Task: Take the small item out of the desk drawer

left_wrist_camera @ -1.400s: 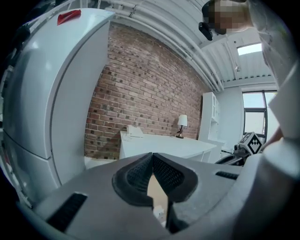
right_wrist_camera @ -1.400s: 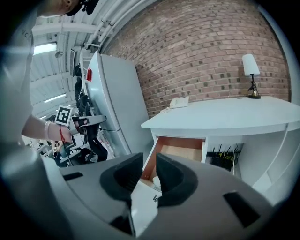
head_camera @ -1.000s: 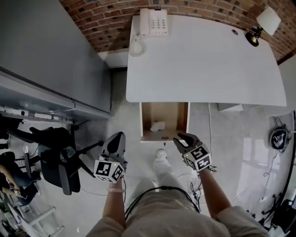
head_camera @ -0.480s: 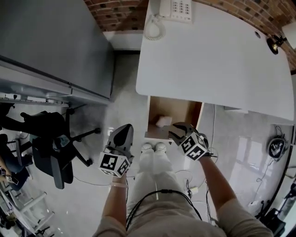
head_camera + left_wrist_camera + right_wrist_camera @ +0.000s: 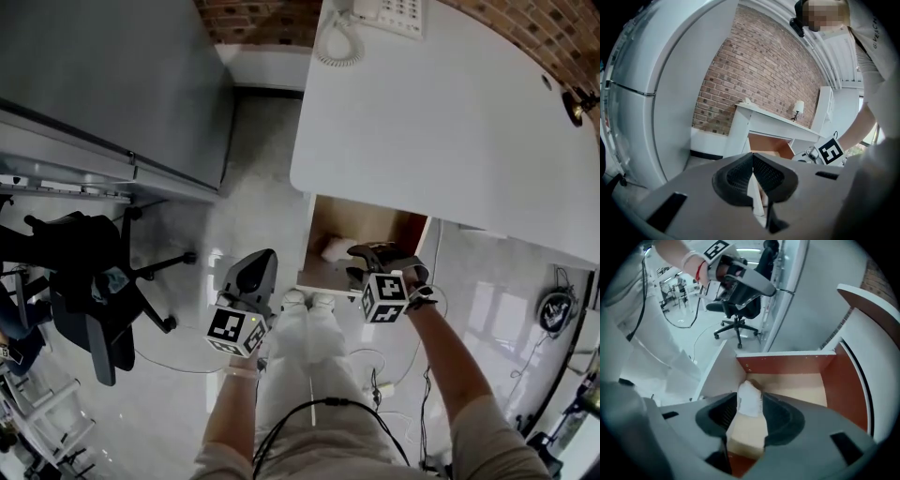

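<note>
The desk drawer (image 5: 412, 236) stands pulled open under the white desk (image 5: 450, 122). A small white item (image 5: 335, 248) lies on its wooden floor near the front left. My right gripper (image 5: 362, 255) hangs over the drawer and points steeply down. In the right gripper view the item (image 5: 749, 405) shows in the gap between the jaws, which have just been opening; the right gripper (image 5: 749, 396) is open and the pads do not press it. My left gripper (image 5: 255, 267) is left of the drawer front, over the floor. The left gripper (image 5: 752, 160) is shut and empty.
A telephone (image 5: 380, 14) sits at the desk's far edge. A grey cabinet (image 5: 103, 84) stands to the left, with a black office chair (image 5: 89, 281) beside it. The person's legs and shoes (image 5: 309, 300) are just before the drawer. Cables (image 5: 375, 375) trail on the floor.
Both grippers have sunk. The right one rolled, came over the open drawer and spread its jaws wider. The head view has shifted closer to the desk.
</note>
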Motion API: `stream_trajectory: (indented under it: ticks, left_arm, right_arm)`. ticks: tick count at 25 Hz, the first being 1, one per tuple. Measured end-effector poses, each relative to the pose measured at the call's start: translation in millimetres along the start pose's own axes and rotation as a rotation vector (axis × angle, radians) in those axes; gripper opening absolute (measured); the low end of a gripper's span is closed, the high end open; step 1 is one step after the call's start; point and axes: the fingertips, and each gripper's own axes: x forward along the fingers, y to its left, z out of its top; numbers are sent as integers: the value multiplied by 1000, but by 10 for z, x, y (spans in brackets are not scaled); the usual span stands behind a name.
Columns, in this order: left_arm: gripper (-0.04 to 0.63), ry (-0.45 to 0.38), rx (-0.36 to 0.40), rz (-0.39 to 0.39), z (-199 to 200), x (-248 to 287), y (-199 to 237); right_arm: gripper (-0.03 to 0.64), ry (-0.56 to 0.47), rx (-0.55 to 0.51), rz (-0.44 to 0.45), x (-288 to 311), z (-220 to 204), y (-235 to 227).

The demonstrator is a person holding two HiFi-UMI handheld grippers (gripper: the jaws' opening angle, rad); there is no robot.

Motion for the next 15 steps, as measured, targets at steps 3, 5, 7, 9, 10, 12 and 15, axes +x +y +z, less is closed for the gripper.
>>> stream_trajectory:
  ticks: [3,5,7,9,10,12,15]
  left_arm:
    - [5,1,2,3,-54,75,55]
    - [5,-3,8,2,-86,126,69]
    - [5,-6,12,3,-131,177,73]
    - [5,-6,12,4,-192,213,77]
    - [5,-6,10,6,-220,227,81]
    - [5,-10,5,11,-262,259,93]
    - [5,-18,-4,16,-307,297,110]
  right_arm:
    - [178,28,-107,21,168,-60,3]
    - [184,51,-184,34,272,-130,1]
    - [200,70,-257,47,356,-208,-3]
    - [225,77,-326,45,428,-260,-9]
    - [232,78,-366,37,464,-282,-16]
    - [246,70,-445,36,524,-309,-10]
    - [251,51,-522,59,605,-338,21]
